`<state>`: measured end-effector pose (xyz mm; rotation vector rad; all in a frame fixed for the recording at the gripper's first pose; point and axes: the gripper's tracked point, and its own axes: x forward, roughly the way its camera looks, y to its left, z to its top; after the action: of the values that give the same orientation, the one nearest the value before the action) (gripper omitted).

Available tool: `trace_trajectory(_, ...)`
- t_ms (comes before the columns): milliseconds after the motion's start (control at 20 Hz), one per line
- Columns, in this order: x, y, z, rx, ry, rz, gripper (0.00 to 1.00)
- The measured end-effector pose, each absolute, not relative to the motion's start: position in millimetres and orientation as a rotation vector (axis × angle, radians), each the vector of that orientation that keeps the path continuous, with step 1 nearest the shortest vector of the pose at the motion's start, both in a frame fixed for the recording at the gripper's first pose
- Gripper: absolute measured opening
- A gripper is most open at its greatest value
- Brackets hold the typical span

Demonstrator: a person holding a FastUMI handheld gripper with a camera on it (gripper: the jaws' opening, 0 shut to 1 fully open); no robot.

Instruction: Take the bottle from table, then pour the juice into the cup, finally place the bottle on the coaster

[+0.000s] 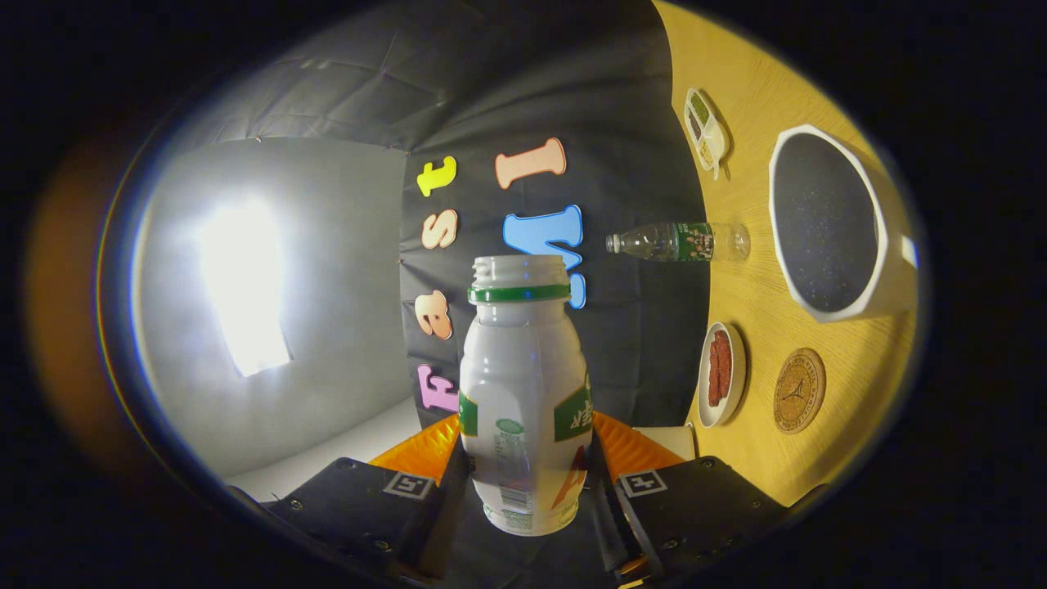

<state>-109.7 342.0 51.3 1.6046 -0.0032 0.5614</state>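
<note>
Tongs (523, 483) are clamping my juice bottle (523, 393) from both sides, neck pointing away from me; I am keeping the cup (879, 278) off toward the tabletop (761, 270), beside the coaster (799, 390).
</note>
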Motion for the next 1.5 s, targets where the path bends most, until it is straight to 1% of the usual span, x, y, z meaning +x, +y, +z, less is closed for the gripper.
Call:
trace_trajectory(900,-108.2,335.3,53.4,1.676,0.010,0.538,0.68)
trace_trajectory(1500,-111.4,338.9,59.6,1.701,0.013,0.564,0.68)
